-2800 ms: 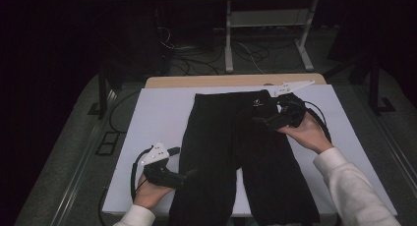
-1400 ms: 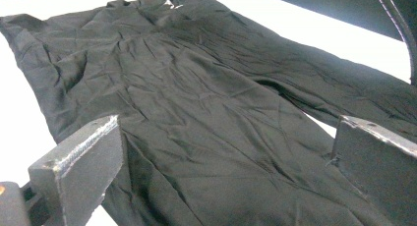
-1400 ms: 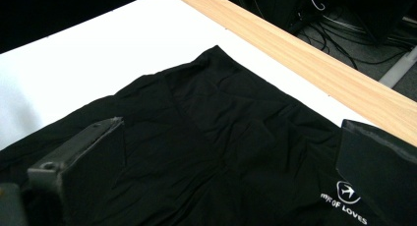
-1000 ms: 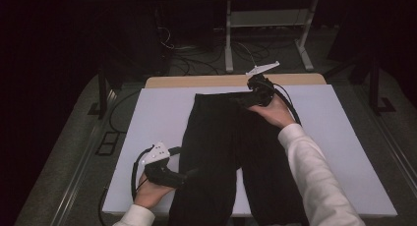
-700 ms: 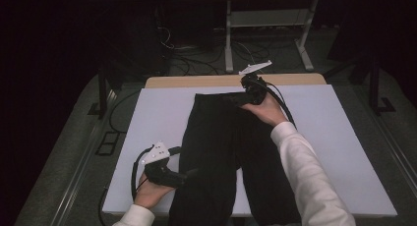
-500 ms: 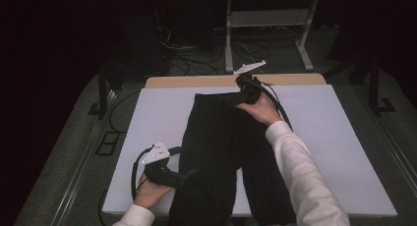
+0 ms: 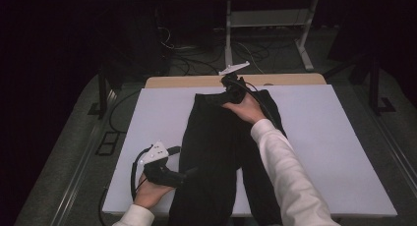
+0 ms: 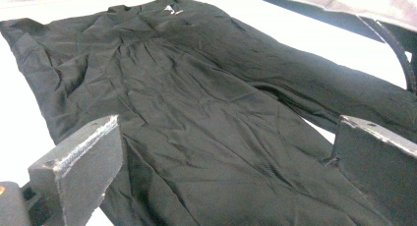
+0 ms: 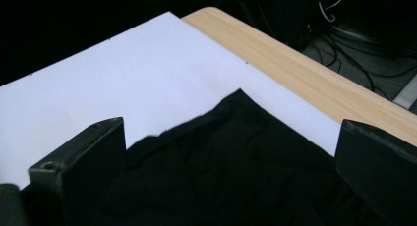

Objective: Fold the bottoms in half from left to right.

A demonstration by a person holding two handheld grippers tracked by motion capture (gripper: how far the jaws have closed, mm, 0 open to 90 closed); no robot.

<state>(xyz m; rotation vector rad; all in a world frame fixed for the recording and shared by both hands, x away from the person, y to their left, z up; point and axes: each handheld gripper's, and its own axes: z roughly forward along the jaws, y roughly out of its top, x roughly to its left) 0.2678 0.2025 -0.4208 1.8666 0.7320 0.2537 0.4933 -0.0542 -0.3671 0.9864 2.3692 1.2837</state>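
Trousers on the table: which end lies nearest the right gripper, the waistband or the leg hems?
The waistband, at the table's far edge; the right gripper hovers there, open.

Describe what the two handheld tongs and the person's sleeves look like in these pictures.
Both tongs are black, each topped by a light grey three-cornered plate. The left tongs trail a black cable looping beside the hand; the right tongs trail a black cable running back over the black trousers. In the gripper views the jaws are blocky, matt black, with scuffed pale edges. The person wears white long sleeves.

Overhead plus two close tool cameras
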